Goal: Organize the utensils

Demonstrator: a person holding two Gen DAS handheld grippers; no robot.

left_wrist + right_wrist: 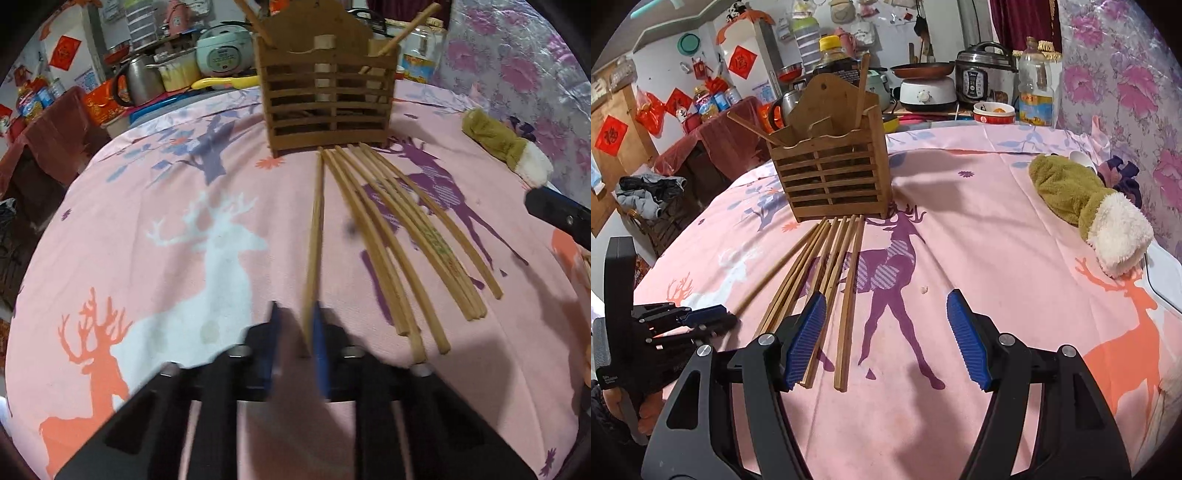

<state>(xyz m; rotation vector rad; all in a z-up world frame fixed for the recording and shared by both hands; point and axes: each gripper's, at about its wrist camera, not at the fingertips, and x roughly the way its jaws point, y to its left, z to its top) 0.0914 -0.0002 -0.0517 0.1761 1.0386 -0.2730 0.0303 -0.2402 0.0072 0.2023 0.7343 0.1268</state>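
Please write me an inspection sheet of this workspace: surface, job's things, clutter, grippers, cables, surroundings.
Surface: pink deer-print cloth over the table.
Job's things: loose chopsticks fanned before the wooden holder, which has two sticks in it.
Clutter: green plush mitten.
Grippers: left gripper shut on the leftmost chopstick; right gripper, jaws open, empty.
Cables: nothing seen.
Surroundings: rice cooker, oil bottle, red decorations.

Pink deer-print tablecloth (pixel 979 206), brown slatted holder (pixel 831 173), tan chopsticks (pixel 846 295)

holder (pixel 831 173) far on table (pixel 997 258) | chopsticks (pixel 827 273) fanned before it | mitten (pixel 1086 206) right
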